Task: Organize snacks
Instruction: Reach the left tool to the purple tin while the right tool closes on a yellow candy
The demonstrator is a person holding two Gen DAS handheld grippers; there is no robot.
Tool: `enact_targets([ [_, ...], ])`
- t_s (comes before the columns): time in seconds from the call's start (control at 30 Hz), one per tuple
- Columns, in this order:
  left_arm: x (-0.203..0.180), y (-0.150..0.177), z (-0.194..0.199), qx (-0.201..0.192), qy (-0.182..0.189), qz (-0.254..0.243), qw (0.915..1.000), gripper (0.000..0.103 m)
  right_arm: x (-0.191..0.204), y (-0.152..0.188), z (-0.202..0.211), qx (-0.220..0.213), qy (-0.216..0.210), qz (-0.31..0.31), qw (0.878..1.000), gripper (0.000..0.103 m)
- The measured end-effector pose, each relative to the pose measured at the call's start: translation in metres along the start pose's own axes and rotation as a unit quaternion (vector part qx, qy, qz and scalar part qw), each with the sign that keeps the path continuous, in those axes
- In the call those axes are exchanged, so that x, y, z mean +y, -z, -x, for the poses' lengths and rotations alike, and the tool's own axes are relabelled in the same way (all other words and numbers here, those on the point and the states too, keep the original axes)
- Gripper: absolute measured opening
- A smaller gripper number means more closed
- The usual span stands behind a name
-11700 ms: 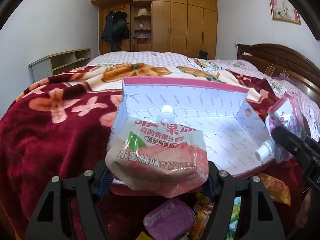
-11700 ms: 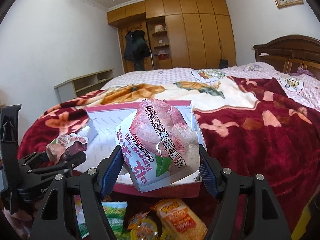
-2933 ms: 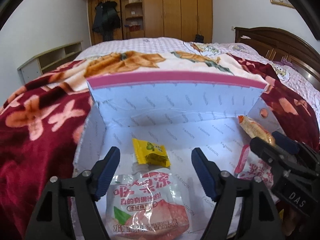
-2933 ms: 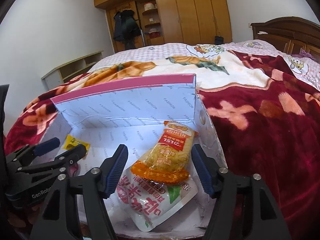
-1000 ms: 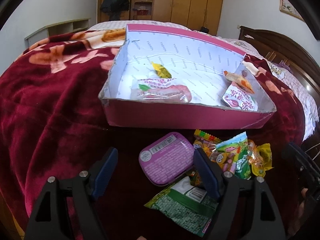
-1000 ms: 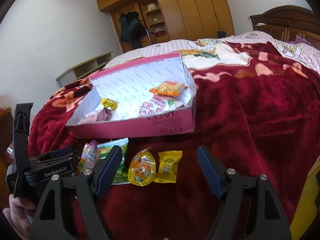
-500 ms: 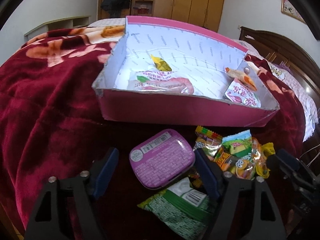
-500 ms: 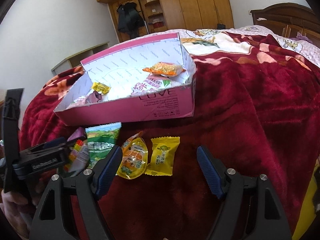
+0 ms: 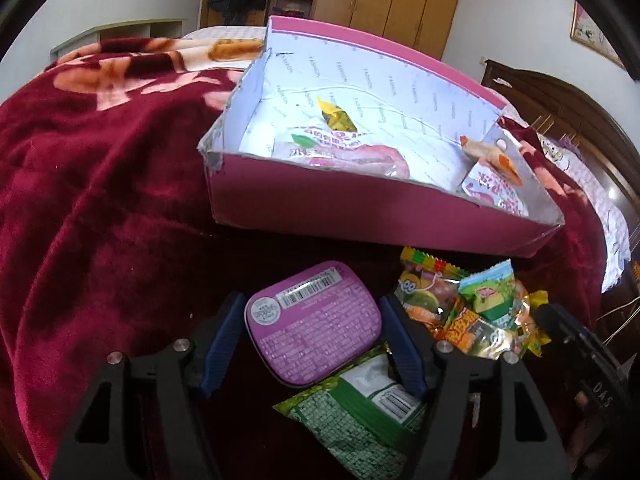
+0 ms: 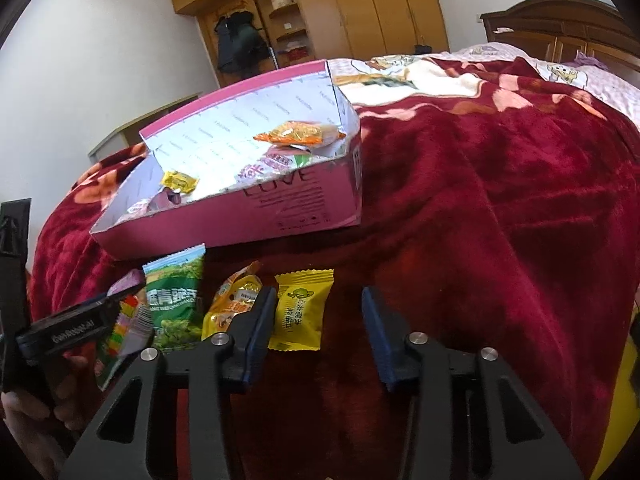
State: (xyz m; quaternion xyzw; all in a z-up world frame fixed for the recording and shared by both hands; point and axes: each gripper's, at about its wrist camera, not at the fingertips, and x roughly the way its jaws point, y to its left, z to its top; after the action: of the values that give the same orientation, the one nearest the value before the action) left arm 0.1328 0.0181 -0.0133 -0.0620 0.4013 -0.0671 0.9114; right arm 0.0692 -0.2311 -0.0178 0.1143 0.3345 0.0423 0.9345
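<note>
A purple tin (image 9: 312, 328) lies on the red blanket, partly over a green packet (image 9: 360, 412). My left gripper (image 9: 312, 308) straddles the tin; its jaws are closing, the blue pads (image 9: 224, 340) just off the tin's sides. A yellow candy packet (image 10: 302, 312) lies between the closing jaws of my right gripper (image 10: 320, 308). The left pad (image 10: 260, 320) touches the packet's edge and the right pad stands apart. Behind is the pink box (image 9: 360, 208) (image 10: 280, 208), which holds a peach pouch (image 9: 340, 148), a yellow candy (image 9: 336, 116) and an orange packet (image 10: 300, 134).
Loose snack packets (image 9: 472, 304) lie heaped to the right of the tin. A green packet (image 10: 174, 300) and an orange jelly packet (image 10: 234, 304) lie left of the yellow candy. The left gripper's body (image 10: 80, 328) and a hand (image 10: 24, 420) fill the lower left.
Both grippers have sunk toward the loose snacks in front of the box. The left jaws have narrowed around the purple tin, and the right jaws have narrowed sharply around the yellow candy packet.
</note>
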Motion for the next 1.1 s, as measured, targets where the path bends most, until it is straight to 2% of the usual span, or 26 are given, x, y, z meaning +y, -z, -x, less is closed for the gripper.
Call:
enact_targets([
  [0.27,-0.005,0.003,0.002,-0.007,-0.01,-0.01,0.9999,0.073,0.007,0.001,-0.006,0.005,0.017,0.019,1.0,0.045],
  [0.43,-0.006,0.002,0.003,-0.001,-0.008,-0.009,0.9999,0.072,0.006,-0.004,-0.005,0.01,0.026,0.014,1.0,0.038],
  [0.57,-0.004,0.001,0.004,-0.003,-0.002,-0.007,1.0,0.069,0.005,-0.006,-0.003,0.006,0.027,0.01,1.0,0.028],
  [0.9,-0.003,0.004,0.021,-0.013,0.001,0.001,0.9999,0.068,0.012,-0.002,0.013,-0.016,0.003,0.026,1.0,0.026],
  [1.1,-0.002,0.011,0.048,-0.045,-0.014,0.007,0.9989,0.068,0.018,0.002,0.029,-0.031,-0.015,0.03,0.999,0.026],
])
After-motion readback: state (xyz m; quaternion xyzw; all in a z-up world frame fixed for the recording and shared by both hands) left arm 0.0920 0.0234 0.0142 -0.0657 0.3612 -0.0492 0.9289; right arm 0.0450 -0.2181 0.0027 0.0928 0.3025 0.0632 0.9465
